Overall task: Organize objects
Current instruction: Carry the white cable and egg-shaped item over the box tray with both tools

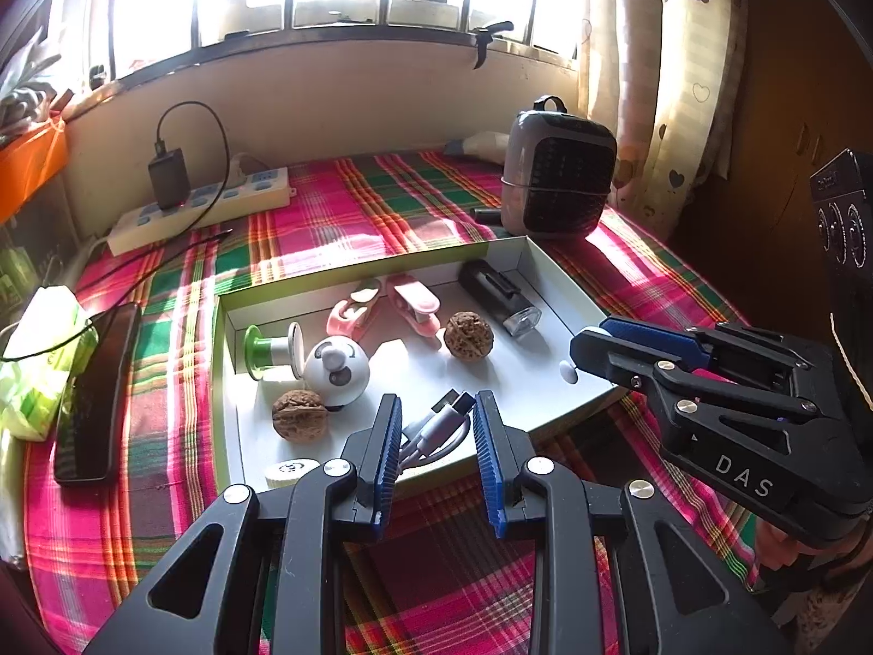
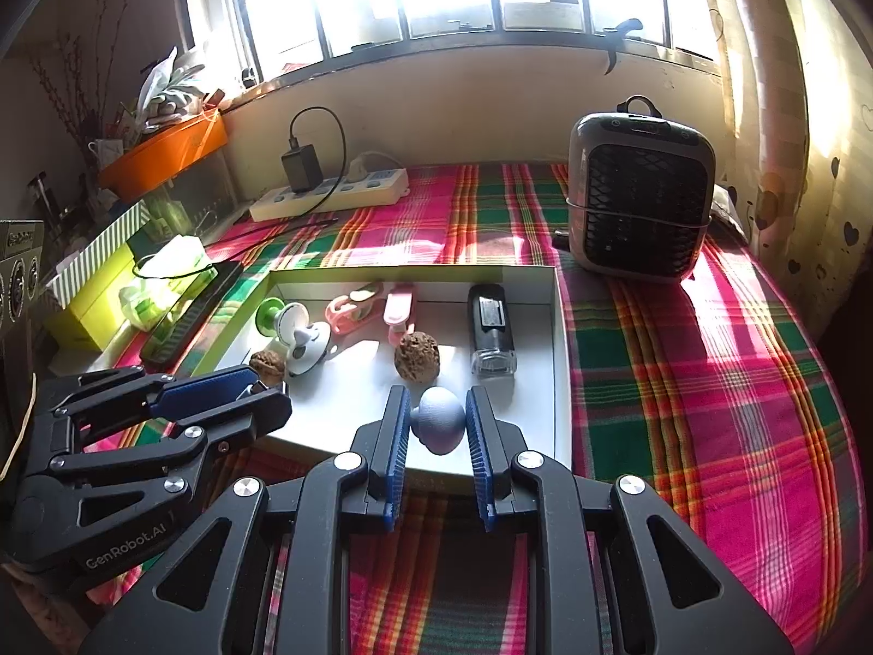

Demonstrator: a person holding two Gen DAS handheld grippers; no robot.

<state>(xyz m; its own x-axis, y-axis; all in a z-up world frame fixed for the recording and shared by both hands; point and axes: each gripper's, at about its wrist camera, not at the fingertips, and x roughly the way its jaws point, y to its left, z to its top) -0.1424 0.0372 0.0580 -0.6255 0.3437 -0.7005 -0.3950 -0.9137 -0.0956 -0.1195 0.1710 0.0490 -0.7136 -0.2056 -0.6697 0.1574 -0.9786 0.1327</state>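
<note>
A shallow white box point(image 1: 551, 267) lies on the plaid cloth. It holds two walnuts point(image 1: 468, 335), two pink clips point(image 1: 414, 303), a black torch-like device point(image 1: 499, 295), a green-and-white spool point(image 1: 270, 352) and a round white toy point(image 1: 337, 368). My left gripper point(image 1: 436, 398) hangs over the box's near edge, shut on a coiled white USB cable point(image 1: 436, 428). My right gripper point(image 2: 437, 390) is shut on a grey-blue mushroom-shaped knob point(image 2: 439, 417) above the box's near right part. In the left wrist view the right gripper point(image 1: 586, 346) comes in from the right.
A grey fan heater point(image 2: 638, 191) stands behind the box at the right. A power strip point(image 1: 207, 207) with a black charger lies by the back wall. A dark phone point(image 1: 93, 393) and a green tissue pack point(image 1: 38, 360) lie left of the box.
</note>
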